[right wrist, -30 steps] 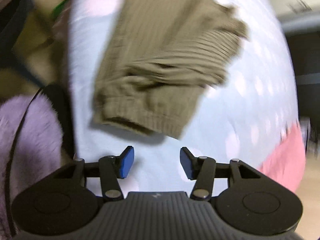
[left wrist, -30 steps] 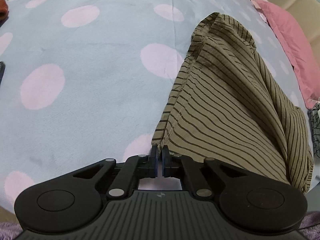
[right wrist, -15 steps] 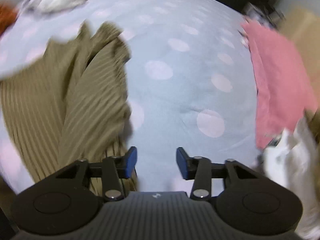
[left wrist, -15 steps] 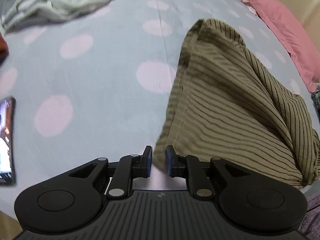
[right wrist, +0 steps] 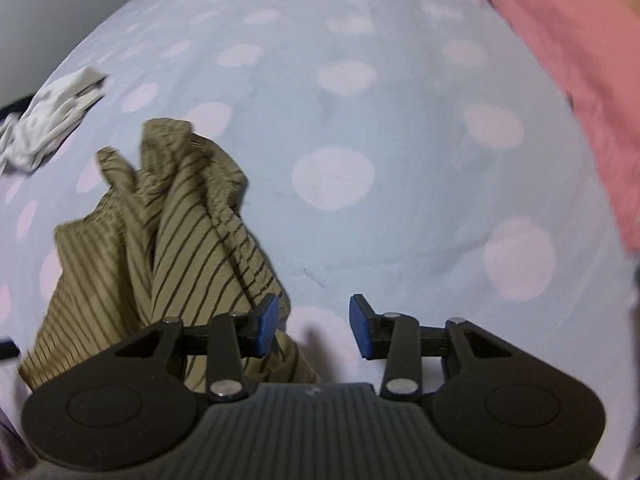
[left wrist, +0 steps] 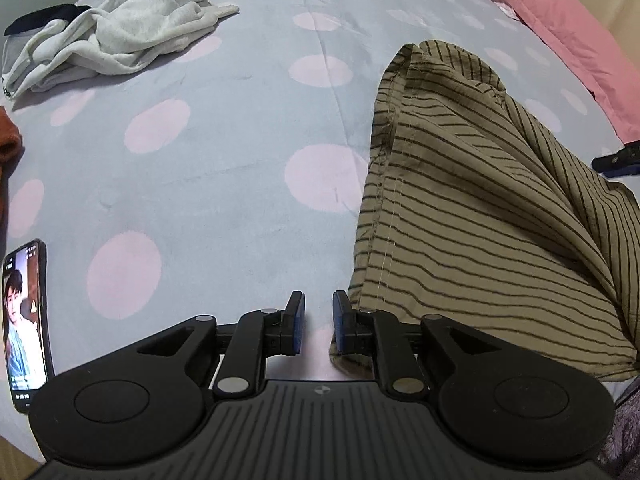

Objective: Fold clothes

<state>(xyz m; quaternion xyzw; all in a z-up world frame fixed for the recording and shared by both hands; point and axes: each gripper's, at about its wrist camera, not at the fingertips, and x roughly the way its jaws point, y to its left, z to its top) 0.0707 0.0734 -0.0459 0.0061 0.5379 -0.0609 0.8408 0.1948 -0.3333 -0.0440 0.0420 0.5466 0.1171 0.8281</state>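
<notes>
An olive striped garment lies folded and rumpled on the blue bed cover with pink dots. My left gripper is open and empty, its right finger touching the garment's near left corner. In the right wrist view the same garment lies to the left. My right gripper is open and empty over the cover, its left finger at the garment's near right edge.
A crumpled white-grey garment lies at the far left. A phone with its screen lit lies at the near left edge. A pink pillow lies along the right side. An orange cloth peeks in at left.
My left gripper has opened and let go of the striped garment's corner, which now lies on the bed. My right gripper stayed open and swung round to the garment's right side.
</notes>
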